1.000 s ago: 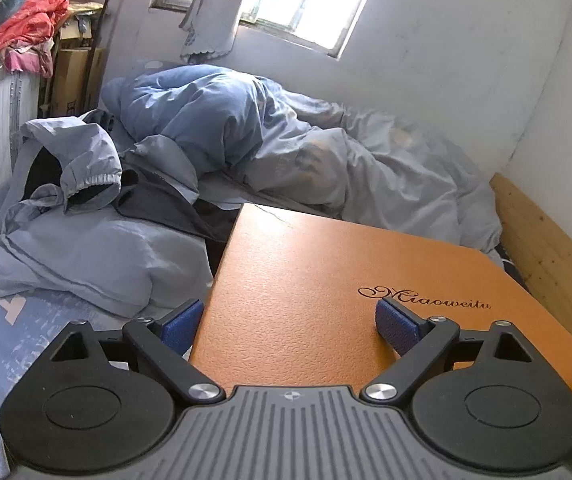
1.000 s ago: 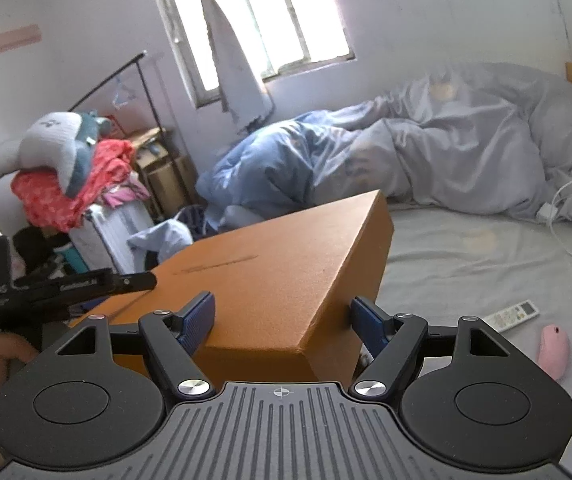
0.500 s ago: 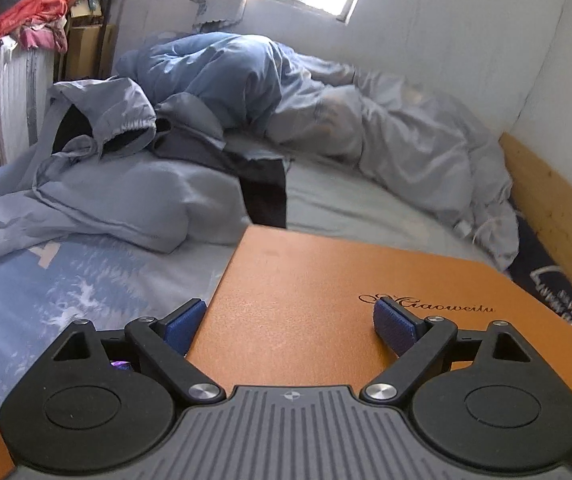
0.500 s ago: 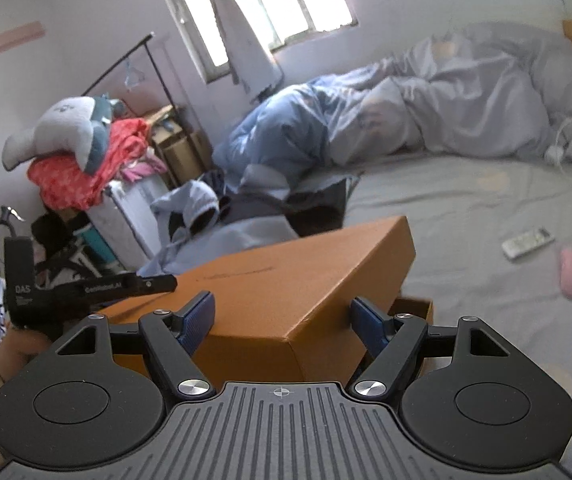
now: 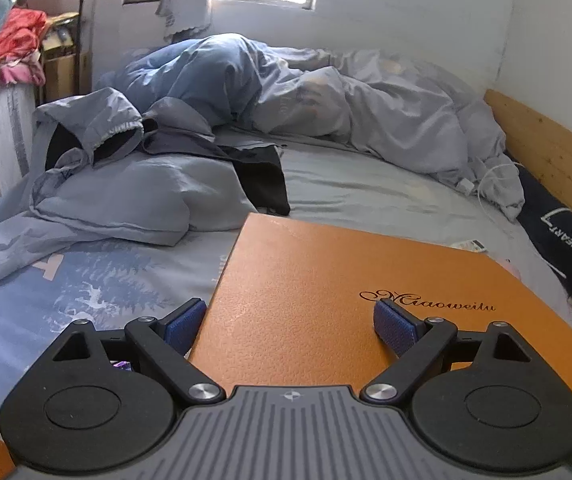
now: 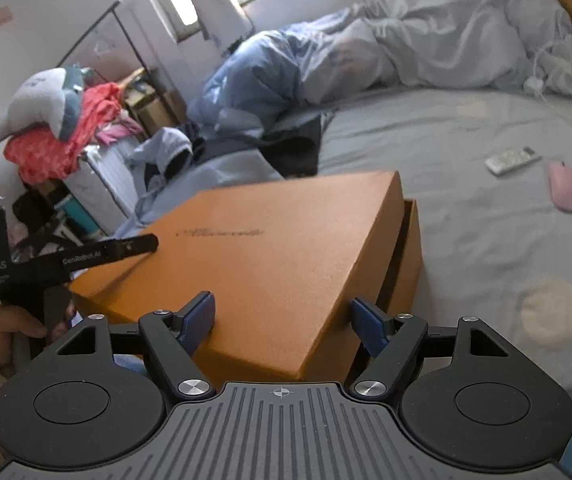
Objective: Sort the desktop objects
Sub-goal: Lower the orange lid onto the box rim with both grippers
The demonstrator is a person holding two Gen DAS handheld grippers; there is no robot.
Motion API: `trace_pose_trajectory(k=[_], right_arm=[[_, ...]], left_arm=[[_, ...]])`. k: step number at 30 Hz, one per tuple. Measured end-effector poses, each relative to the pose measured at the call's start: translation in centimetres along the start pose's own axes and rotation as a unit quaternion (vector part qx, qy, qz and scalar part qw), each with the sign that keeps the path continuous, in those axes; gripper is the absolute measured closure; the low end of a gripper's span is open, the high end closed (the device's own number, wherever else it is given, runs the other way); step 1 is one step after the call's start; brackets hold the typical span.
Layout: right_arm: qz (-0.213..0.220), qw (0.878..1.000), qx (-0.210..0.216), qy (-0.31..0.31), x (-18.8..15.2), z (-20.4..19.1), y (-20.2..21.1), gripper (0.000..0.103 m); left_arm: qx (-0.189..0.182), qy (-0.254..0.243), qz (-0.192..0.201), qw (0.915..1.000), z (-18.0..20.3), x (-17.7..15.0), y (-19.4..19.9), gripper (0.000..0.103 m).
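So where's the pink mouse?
In the right wrist view the pink mouse lies on the grey bedsheet at the right, just beside the white remote, apart from the orange box.

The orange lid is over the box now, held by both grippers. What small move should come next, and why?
Probably lower the orange lid straight down. In the right wrist view its right edge sits above the box base with a dark gap showing, so it is not seated. The left gripper and the right gripper both straddle lid corners.
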State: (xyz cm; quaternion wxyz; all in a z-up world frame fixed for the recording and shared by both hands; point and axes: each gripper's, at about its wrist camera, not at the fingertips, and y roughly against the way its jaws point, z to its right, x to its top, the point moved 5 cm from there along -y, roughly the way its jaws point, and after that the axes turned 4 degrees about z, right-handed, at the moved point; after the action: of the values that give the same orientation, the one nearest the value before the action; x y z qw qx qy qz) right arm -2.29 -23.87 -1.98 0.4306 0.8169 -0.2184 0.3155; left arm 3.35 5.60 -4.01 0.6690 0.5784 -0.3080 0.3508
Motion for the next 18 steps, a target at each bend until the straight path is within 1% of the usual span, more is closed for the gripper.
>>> trace_pose_trajectory(k=[5,10,15,18], right_arm=[[-0.018,1.0,-0.002,-0.006,-2.0,0.7,-0.7,0.026],[-0.034,0.999,-0.006,-0.009,-2.9,0.7,-1.8,0.026],[-0.056,0.998,-0.011,-0.001,-3.7,0.5,-3.1,0.026],[-0.063,0.998,-0.015,0.002,-3.9,0.2,-3.5,0.026]], left_arm=[[-0.004,-0.011,0.008,0.9999,0.3,-1.0,-0.6,0.009],[0.003,-0.028,0.029,0.9992,0.3,-1.5,-1.1,0.009],[0.004,-0.014,0.037,0.9992,-0.3,-2.2,-1.9,0.009],[0.0,-0.009,0.038,0.9992,-0.7,-2.0,-2.5,0.009]])
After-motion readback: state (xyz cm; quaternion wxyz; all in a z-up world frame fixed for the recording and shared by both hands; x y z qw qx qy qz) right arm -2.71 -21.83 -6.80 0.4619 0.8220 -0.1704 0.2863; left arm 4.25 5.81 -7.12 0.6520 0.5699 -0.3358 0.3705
